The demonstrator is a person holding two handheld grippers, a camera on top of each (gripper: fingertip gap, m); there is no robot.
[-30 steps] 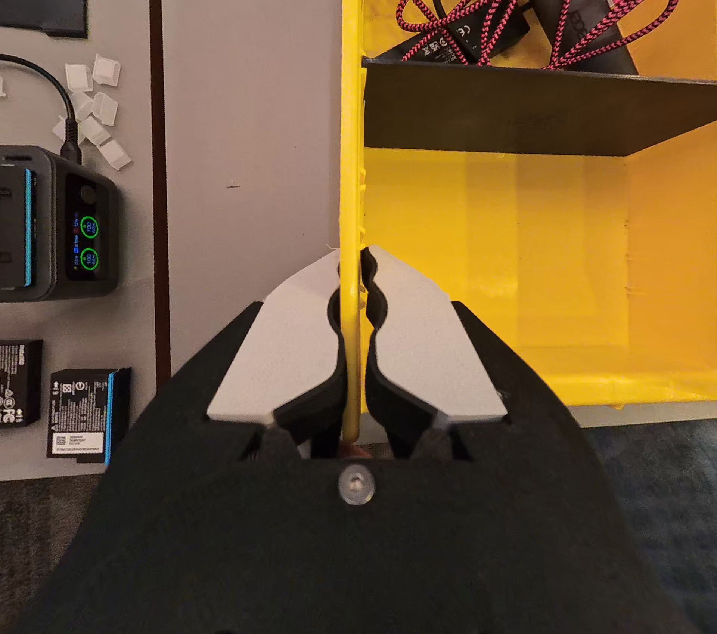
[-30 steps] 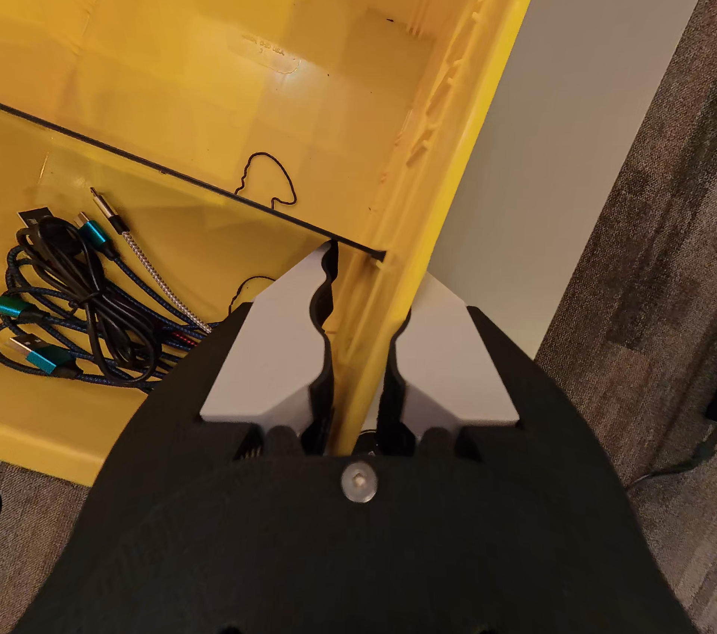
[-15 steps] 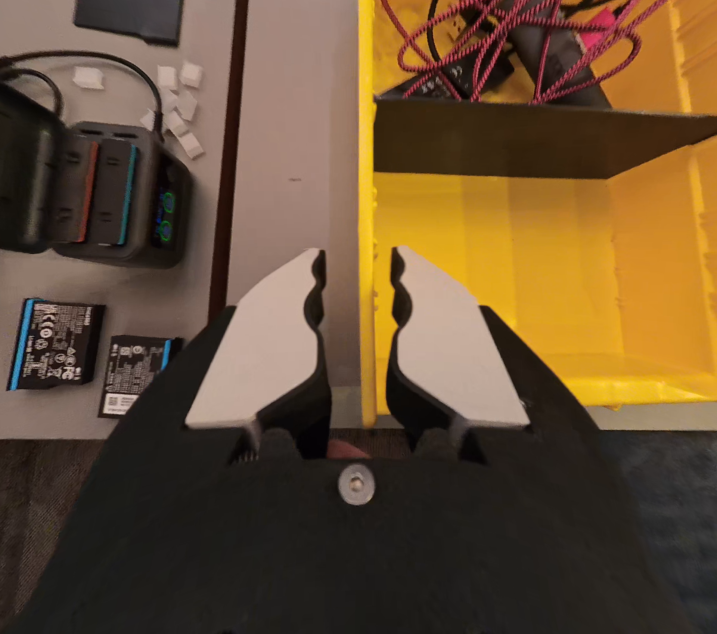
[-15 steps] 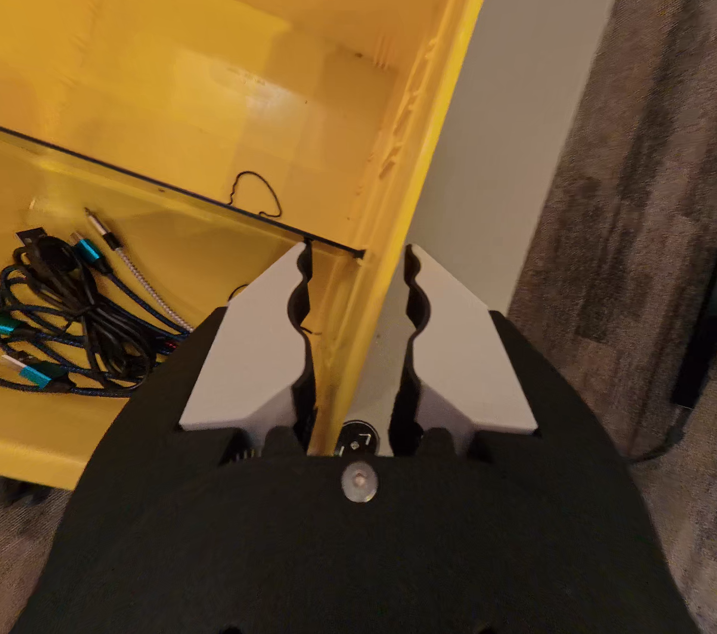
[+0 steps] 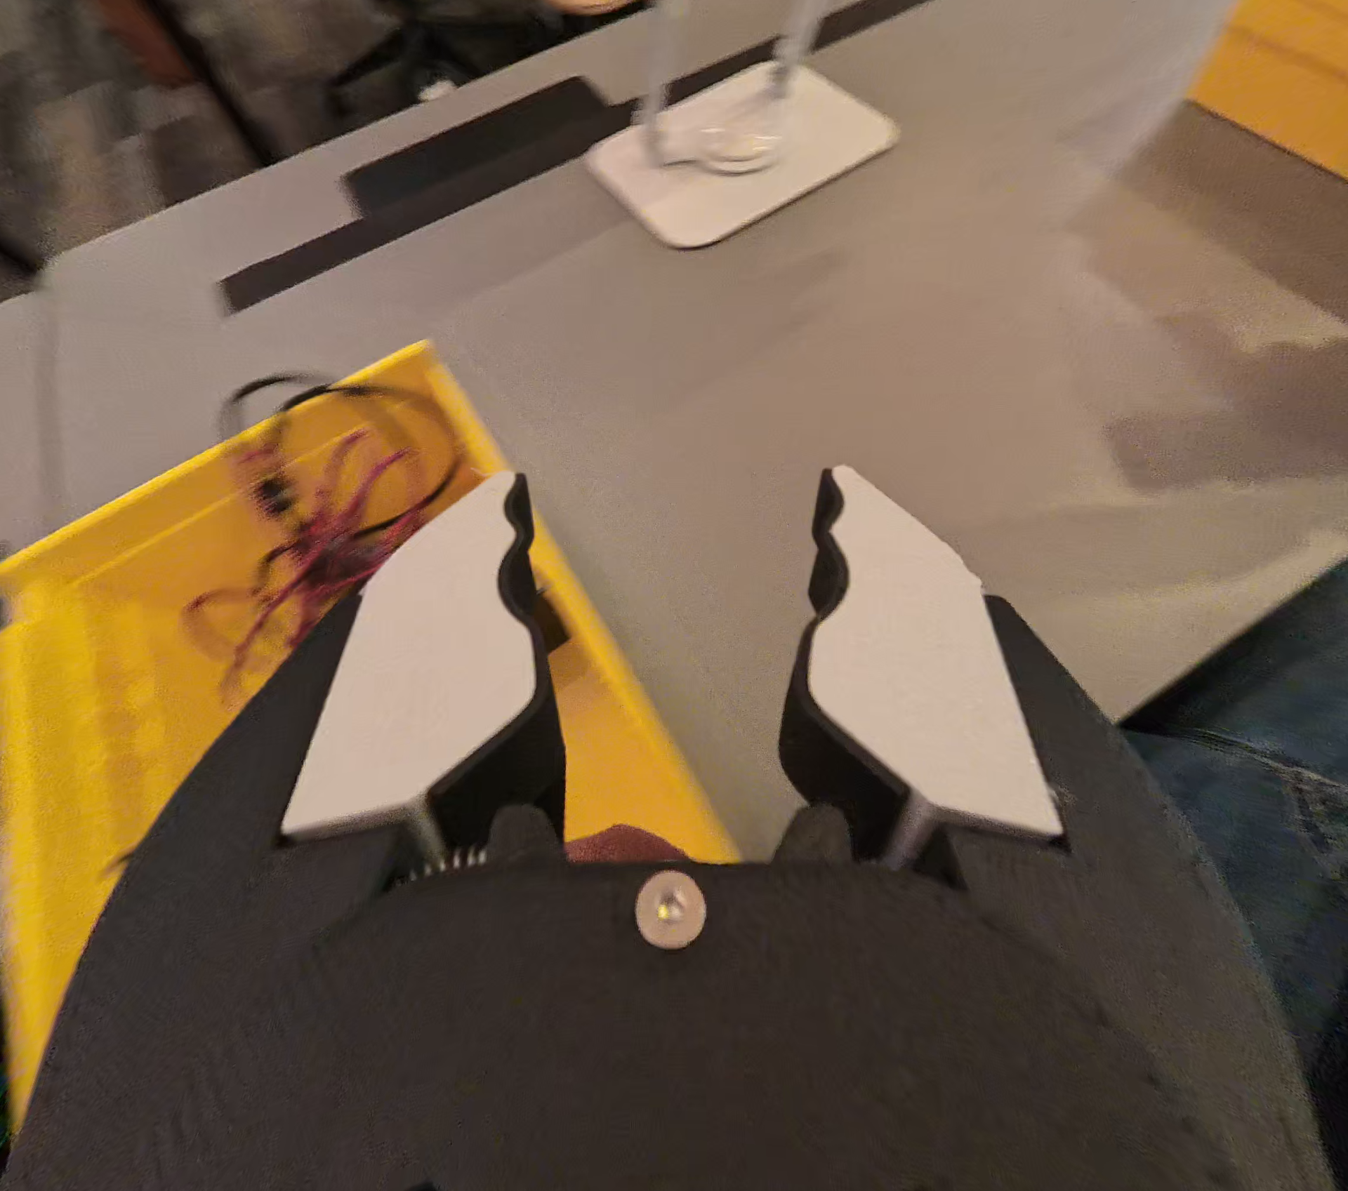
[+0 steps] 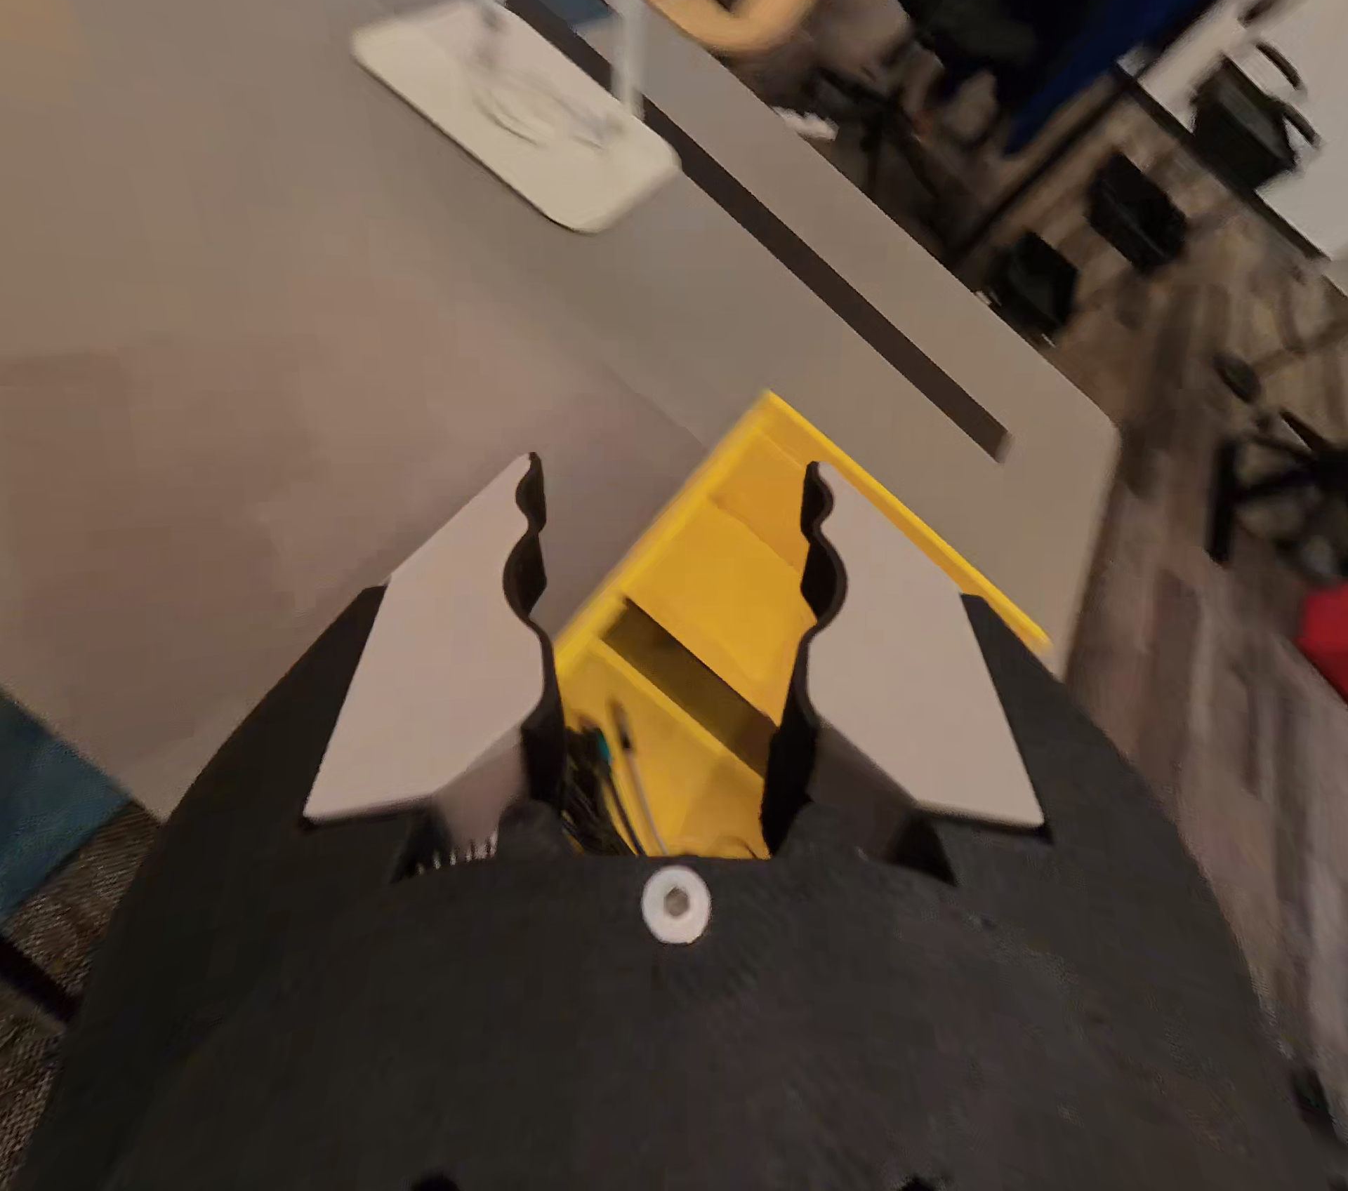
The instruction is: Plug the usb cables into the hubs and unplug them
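**USB cables in yellow bins, both grippers lifted clear**

USB cables: a pink braided tangle [image 5: 314,543] lies in the left yellow bin [image 5: 95,682]; dark, teal-tipped ones [image 6: 598,784] lie in the right yellow bin [image 6: 737,565]. Frames are blurred.

Half a second ago each gripper straddled a bin wall. Now the left gripper [image 5: 671,500] and right gripper [image 6: 671,485] are raised, jaws spread, holding nothing.

Between the bins, the grey table [image 5: 729,368] holds only a white stand base [image 5: 744,164].
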